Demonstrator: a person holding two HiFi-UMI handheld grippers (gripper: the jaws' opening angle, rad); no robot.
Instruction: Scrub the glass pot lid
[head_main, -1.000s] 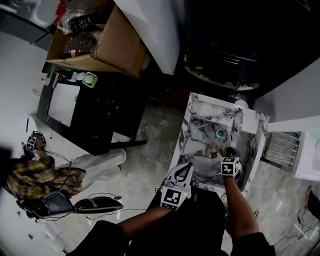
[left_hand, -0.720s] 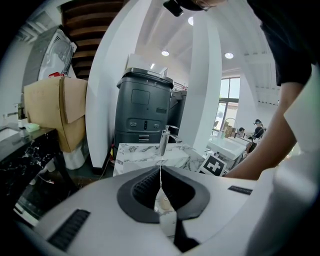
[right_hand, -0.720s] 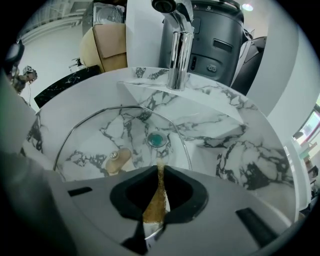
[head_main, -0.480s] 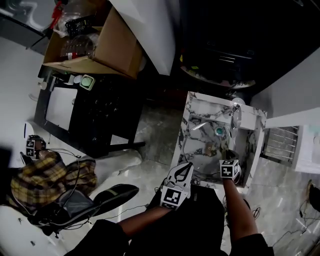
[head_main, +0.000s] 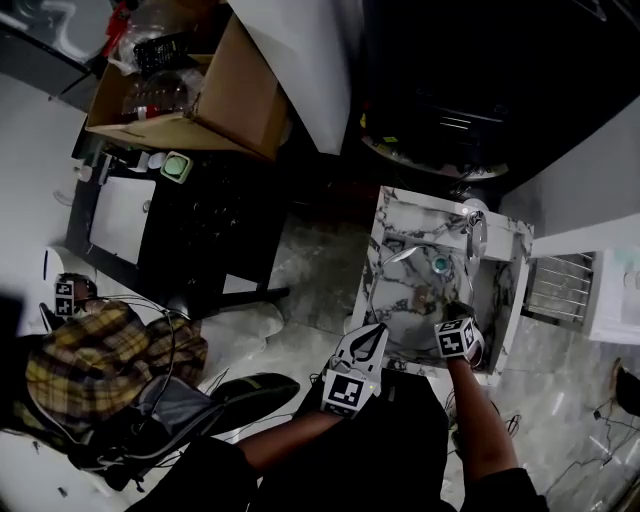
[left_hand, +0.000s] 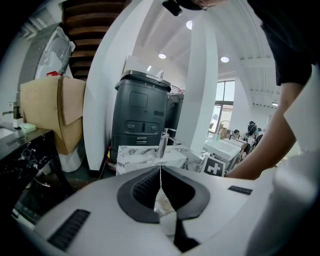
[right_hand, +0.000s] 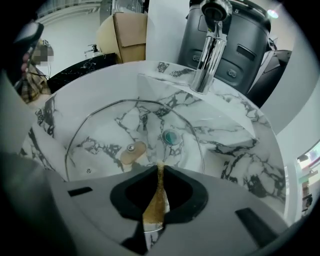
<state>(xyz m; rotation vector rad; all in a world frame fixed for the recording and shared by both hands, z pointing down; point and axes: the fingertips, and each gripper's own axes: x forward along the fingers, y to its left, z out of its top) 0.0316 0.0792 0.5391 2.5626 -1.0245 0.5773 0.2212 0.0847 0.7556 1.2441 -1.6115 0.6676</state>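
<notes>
The right gripper (right_hand: 159, 167) is clenched on a thin brown scrub pad (right_hand: 156, 202), seen edge-on, above the near edge of the marble sink (right_hand: 240, 145). The left gripper (left_hand: 161, 169) is closed on nothing, outside the sink's near-left corner. The glass pot lid (right_hand: 95, 132) lies in the basin, over the drain (right_hand: 170, 137). I judge that scrubbing is in hand. Next, the pad must press flat on the glass and rub around the knob (right_hand: 132, 152).

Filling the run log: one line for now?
left gripper: shut on glass pot lid rim | right gripper: shut on brown scrub pad | lid in marble sink
</notes>
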